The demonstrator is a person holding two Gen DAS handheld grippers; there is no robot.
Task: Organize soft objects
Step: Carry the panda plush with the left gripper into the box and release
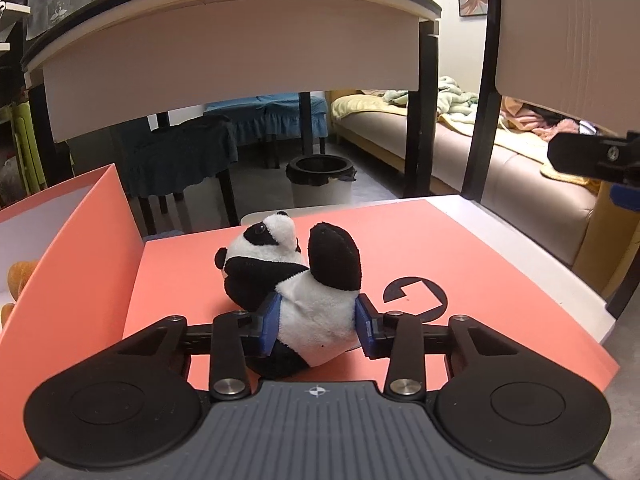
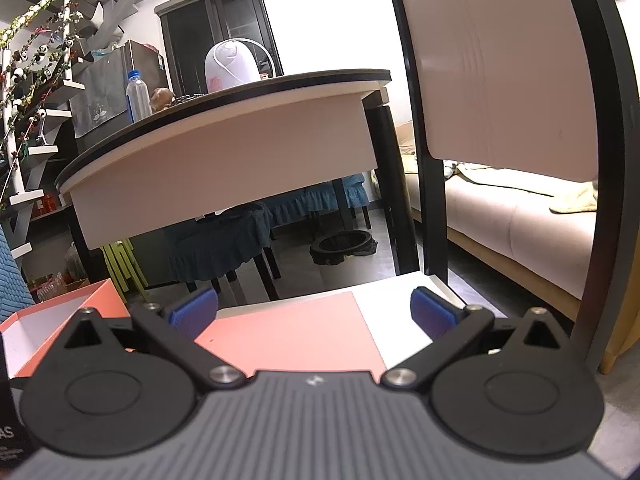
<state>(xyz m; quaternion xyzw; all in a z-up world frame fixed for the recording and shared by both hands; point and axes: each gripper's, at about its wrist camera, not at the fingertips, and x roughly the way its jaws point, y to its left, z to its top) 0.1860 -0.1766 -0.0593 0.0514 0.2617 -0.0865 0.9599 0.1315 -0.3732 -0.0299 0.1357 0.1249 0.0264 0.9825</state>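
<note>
my left gripper (image 1: pixel 316 326) is clamped on the panda plush (image 1: pixel 298 288), seemingly resting on the coral lid (image 1: pixel 460 248); my right gripper (image 2: pixel 314 314) gapes apart, holding nothing.

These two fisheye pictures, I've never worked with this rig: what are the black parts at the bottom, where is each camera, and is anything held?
A person holds a two-finger gripper in each hand; each camera looks forward along its gripper's fingers. In the left wrist view, the left gripper is shut on a panda plush, its blue pads pressing both sides, over a coral lid. An open coral box stands to the left. In the right wrist view, the right gripper is open and holds nothing.
</note>
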